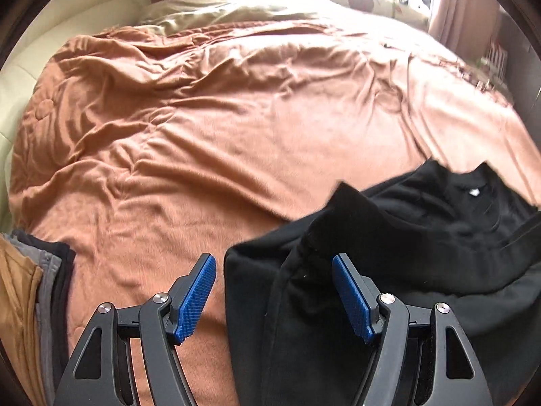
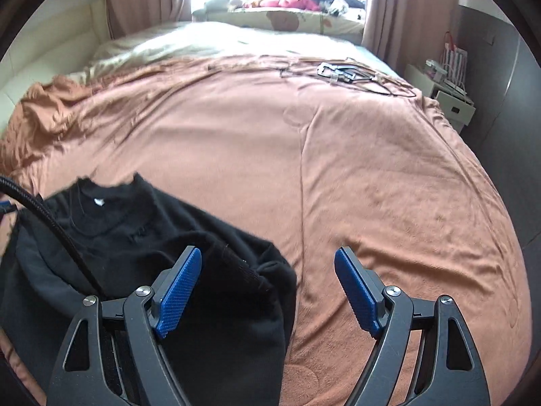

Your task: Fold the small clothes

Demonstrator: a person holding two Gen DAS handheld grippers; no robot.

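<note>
A black sweater (image 1: 389,264) lies crumpled on the orange blanket (image 1: 219,128), its collar with a white tag pointing away. In the left wrist view my left gripper (image 1: 274,291) is open, its jaws spread over the sweater's left edge, with nothing between them held. In the right wrist view the same black sweater (image 2: 135,237) lies at the lower left. My right gripper (image 2: 268,287) is open over the sweater's right edge, with the left finger above the fabric and the right finger above the blanket (image 2: 372,169).
A pile of folded clothes (image 1: 33,297) in brown, grey and black sits at the near left of the bed. Metal hangers (image 2: 341,72) lie at the far side of the bed. A white nightstand (image 2: 443,98) stands at the right. Curtains and a cluttered windowsill are beyond.
</note>
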